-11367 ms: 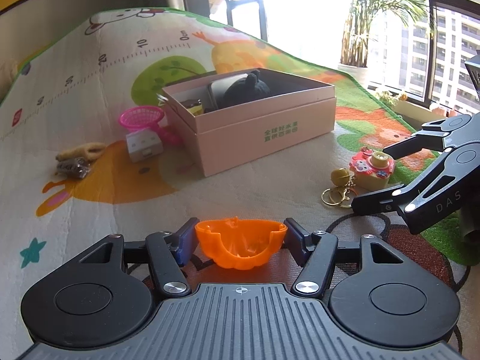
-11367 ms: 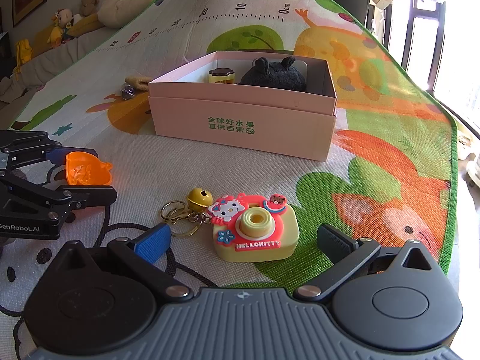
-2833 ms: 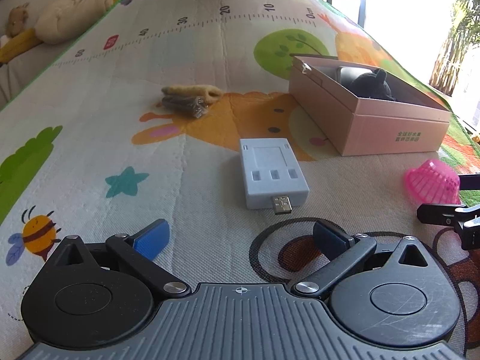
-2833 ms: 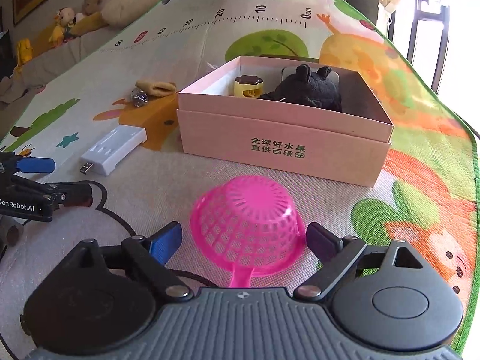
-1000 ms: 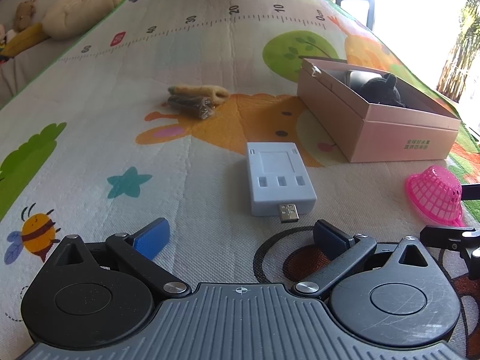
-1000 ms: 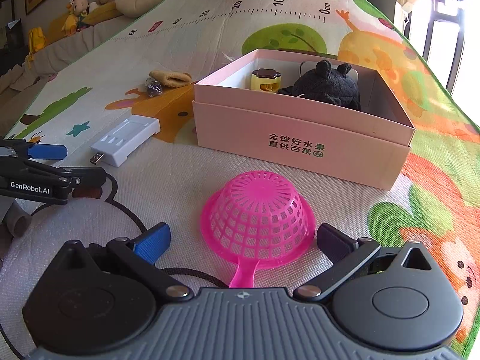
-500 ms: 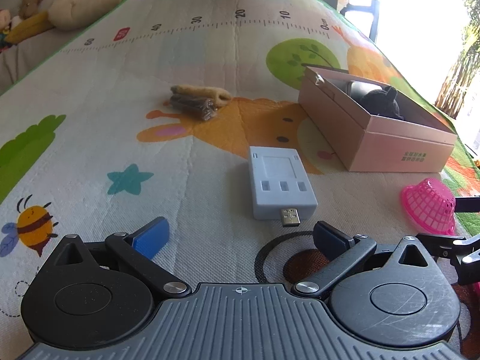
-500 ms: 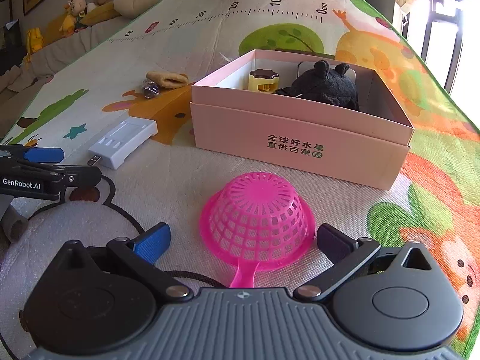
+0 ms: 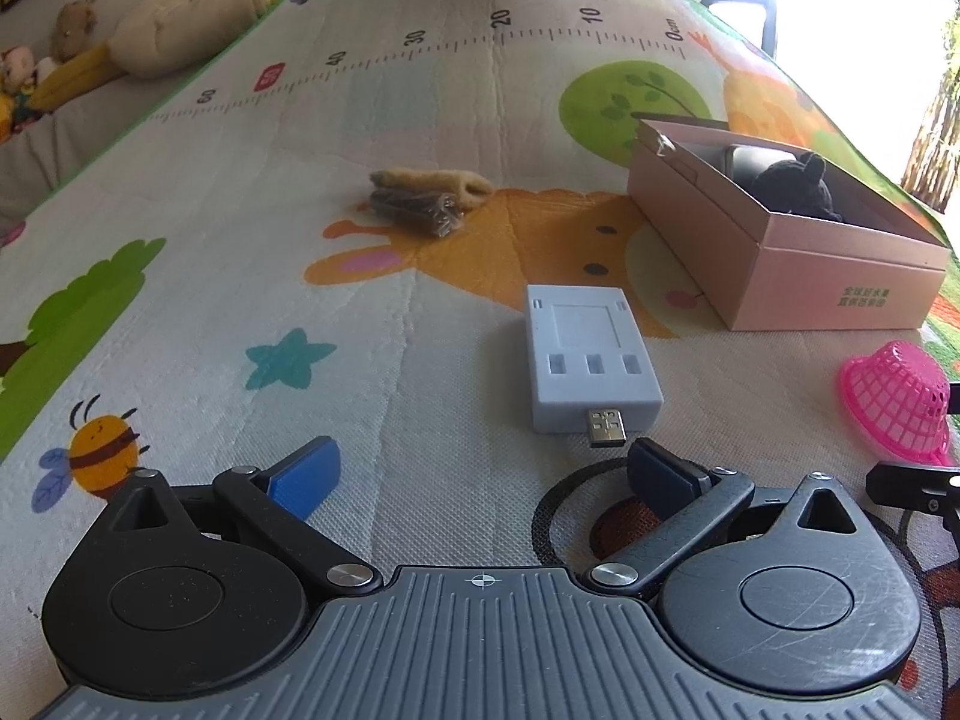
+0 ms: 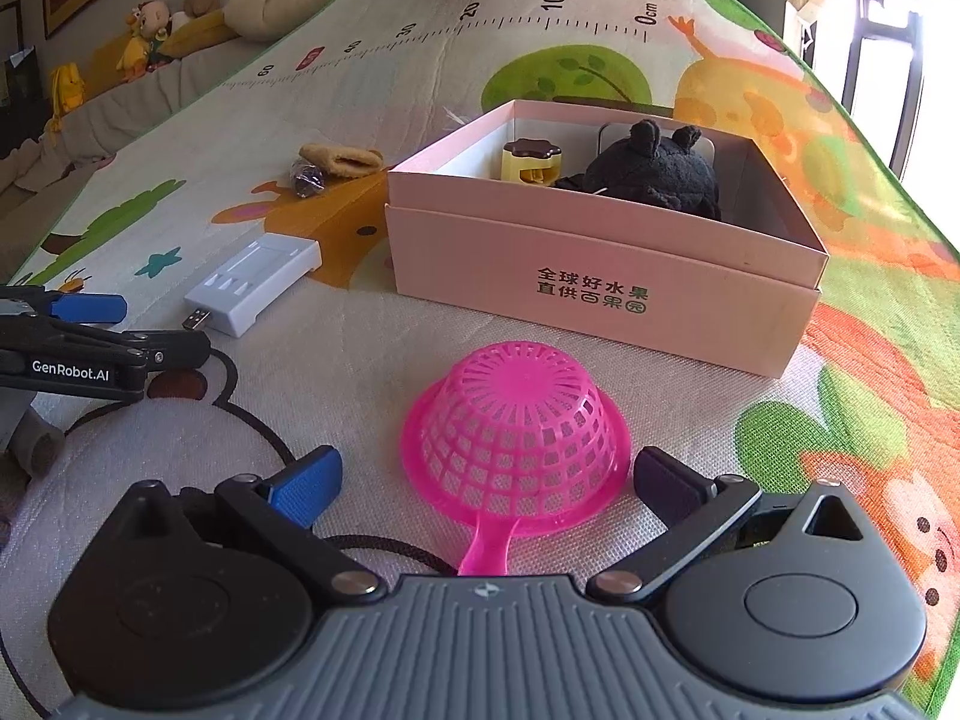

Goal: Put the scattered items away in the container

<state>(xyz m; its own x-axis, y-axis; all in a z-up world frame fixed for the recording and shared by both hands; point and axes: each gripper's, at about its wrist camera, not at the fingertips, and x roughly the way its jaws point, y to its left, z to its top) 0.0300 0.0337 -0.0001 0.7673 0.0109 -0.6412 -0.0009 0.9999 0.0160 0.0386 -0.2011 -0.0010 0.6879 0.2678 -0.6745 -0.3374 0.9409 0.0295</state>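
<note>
A pink cardboard box (image 10: 600,288) (image 9: 798,264) sits on the play mat with a black plush toy (image 10: 654,171) and a yellow toy (image 10: 531,161) inside. An upside-down pink plastic basket (image 10: 516,432) (image 9: 897,405) lies just ahead of my right gripper (image 10: 486,477), which is open with its fingers on either side of the basket's rim. A white USB adapter block (image 9: 591,363) (image 10: 255,285) lies just ahead and a little right of my left gripper (image 9: 480,474), which is open and empty. Further off lie a tan plush piece (image 9: 432,183) and a wrapped item (image 9: 417,210).
The colourful play mat (image 9: 300,180) covers the floor. Stuffed toys and a cushion (image 10: 180,18) line the far left edge. Bright windows stand at the right. The left gripper shows in the right wrist view as a black tool (image 10: 108,339) low on the left.
Over the last second my left gripper has shifted slightly relative to the white adapter. My right gripper has held its place around the pink basket. Both grippers stayed open.
</note>
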